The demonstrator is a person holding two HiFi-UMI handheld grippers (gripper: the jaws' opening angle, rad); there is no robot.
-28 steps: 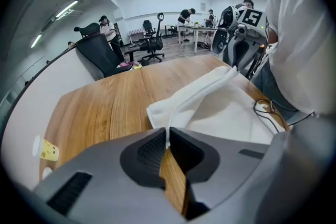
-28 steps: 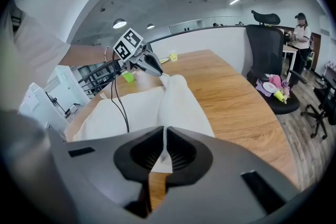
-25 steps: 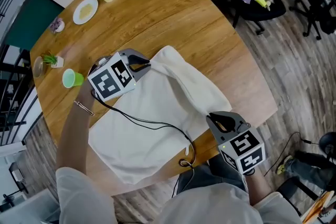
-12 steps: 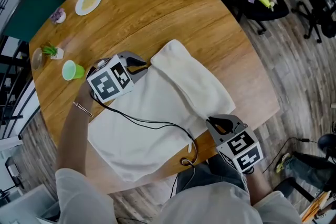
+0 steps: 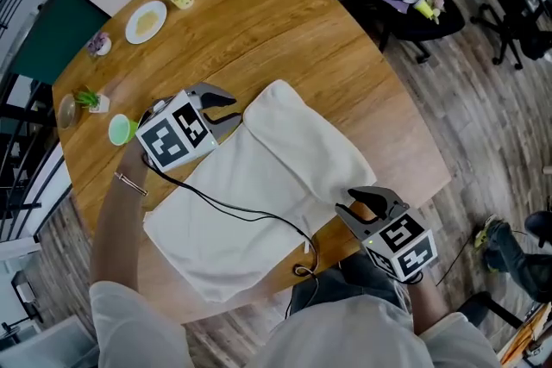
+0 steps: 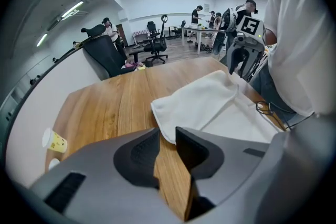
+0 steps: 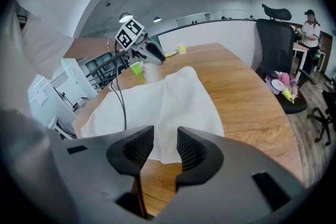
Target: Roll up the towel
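Head view | towel just beyond fingers | left gripper, right gripper: opening

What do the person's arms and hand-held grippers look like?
Both hand-held grippers, left and right, are grey with dark ribbed pads; each bears a black-and-white marker cube. Their jaws are opening, empty. A black cable leaves the left one. The person wears white short sleeves and a bracelet.

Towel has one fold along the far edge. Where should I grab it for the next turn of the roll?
Take the doubled strip of the towel at its two end corners. Bring the left hand-held gripper and right hand-held gripper in from their own ends. Both sets of jaws are opening with no cloth pinched, and the thicker layered corners lie just ahead of them.
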